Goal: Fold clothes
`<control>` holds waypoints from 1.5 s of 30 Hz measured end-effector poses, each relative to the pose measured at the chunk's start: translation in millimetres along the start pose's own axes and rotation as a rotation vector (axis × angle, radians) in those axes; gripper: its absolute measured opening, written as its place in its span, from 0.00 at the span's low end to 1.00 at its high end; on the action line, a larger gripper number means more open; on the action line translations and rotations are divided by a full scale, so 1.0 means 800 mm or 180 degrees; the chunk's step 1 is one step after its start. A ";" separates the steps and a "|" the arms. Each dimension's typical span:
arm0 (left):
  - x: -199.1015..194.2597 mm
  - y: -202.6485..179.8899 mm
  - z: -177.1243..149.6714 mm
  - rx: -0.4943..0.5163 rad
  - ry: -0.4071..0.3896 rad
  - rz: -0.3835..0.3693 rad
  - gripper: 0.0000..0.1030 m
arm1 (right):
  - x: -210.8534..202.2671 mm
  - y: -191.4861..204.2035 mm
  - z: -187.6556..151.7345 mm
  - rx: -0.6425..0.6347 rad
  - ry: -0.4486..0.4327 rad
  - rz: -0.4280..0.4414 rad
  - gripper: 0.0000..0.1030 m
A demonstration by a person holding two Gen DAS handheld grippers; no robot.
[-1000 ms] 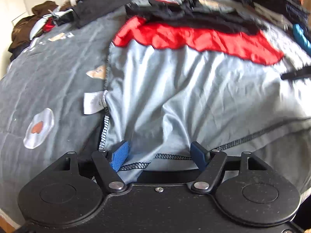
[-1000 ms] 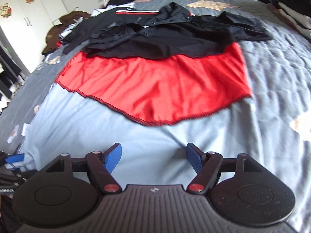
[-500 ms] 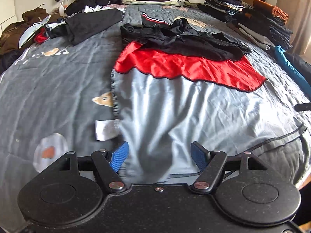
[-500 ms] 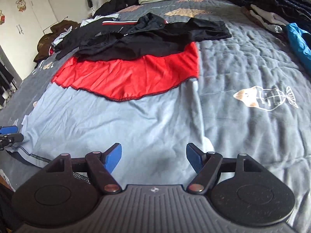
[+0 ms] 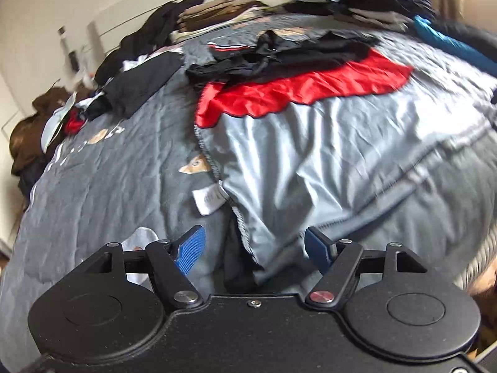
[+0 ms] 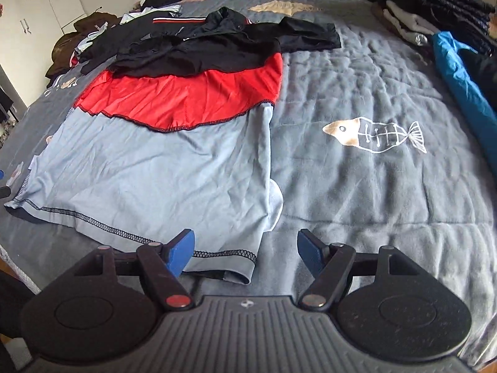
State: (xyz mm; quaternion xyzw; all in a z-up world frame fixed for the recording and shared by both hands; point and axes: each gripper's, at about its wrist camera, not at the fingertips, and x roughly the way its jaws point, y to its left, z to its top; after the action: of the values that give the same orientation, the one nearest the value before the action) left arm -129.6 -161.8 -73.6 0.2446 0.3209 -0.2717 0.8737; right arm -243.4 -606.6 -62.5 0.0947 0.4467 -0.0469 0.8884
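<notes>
A light grey garment (image 6: 161, 174) with black stitched hems lies spread on the grey bedspread (image 6: 372, 186), its far part red (image 6: 186, 96) and black (image 6: 198, 52). In the left wrist view the same grey garment (image 5: 326, 155) shows a white care label (image 5: 208, 200) at its left seam. My left gripper (image 5: 254, 250) stands open at the garment's near-left corner, the hem lying between its blue fingers. My right gripper (image 6: 245, 253) is open over the near-right hem corner, holding nothing.
Folded piles (image 6: 435, 3) line the far right of the bed, with a blue garment (image 6: 459, 77) beside them. Loose dark clothes (image 5: 143, 77) and a brown heap (image 5: 28, 136) sit at the far left. White wardrobe doors (image 6: 37, 3) stand beyond the bed.
Both grippers have pulled back toward the near edge of the bed and stayed open. The left now sits at the garment's left seam, the right at its right hem corner.
</notes>
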 end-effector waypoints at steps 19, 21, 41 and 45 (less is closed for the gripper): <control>-0.025 -0.042 -0.039 0.0555 -0.0279 0.0635 0.61 | -0.025 0.137 -0.039 -0.0394 -0.0704 0.0459 0.70; -0.025 -0.051 -0.039 0.0653 -0.0283 0.0621 0.59 | -0.022 0.154 -0.044 -0.0483 -0.0741 0.0529 0.70; 0.008 -0.079 -0.046 0.1205 -0.0065 0.1020 0.40 | 0.001 0.216 -0.052 -0.0862 -0.0772 0.0677 0.70; 0.008 -0.078 -0.045 0.1184 -0.0067 0.1026 0.40 | -0.002 0.193 -0.049 -0.0855 -0.0768 0.0527 0.70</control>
State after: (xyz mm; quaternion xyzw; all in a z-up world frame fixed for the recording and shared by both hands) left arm -180.7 -187.8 -118.1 0.4465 0.2131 -0.1857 0.8489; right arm -249.3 -447.5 -64.4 0.0054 0.3299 0.0753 0.9410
